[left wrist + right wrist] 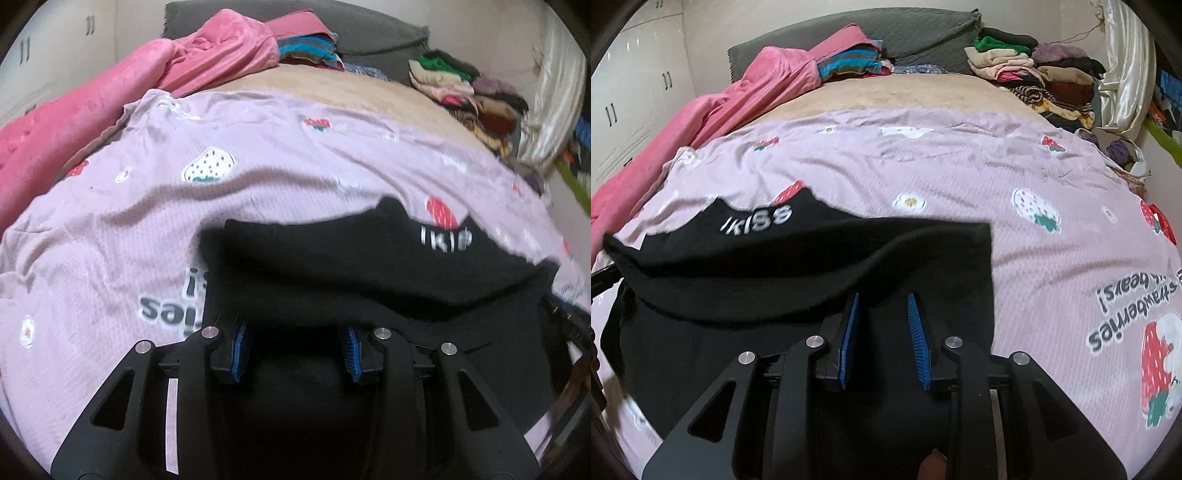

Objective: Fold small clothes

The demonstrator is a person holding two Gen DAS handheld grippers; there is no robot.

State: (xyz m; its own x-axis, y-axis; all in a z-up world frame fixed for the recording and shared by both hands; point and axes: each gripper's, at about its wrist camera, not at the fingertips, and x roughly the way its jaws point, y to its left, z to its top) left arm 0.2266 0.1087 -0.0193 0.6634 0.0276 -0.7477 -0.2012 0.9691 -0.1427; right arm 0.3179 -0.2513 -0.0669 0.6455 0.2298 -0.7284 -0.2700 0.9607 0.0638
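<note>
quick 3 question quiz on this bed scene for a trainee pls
1. True or false: the black garment lies on a plain white sheet.
2. Which fruit is printed on the pink sheet? A lemons, B strawberries, C cherries.
3. Fill in: in the right wrist view, the stacked clothes sit at the far ___ of the bed.
Key: 1 false; 2 B; 3 right.

garment [812, 280] on sheet [960, 184], clothes pile [1034, 74] behind
</note>
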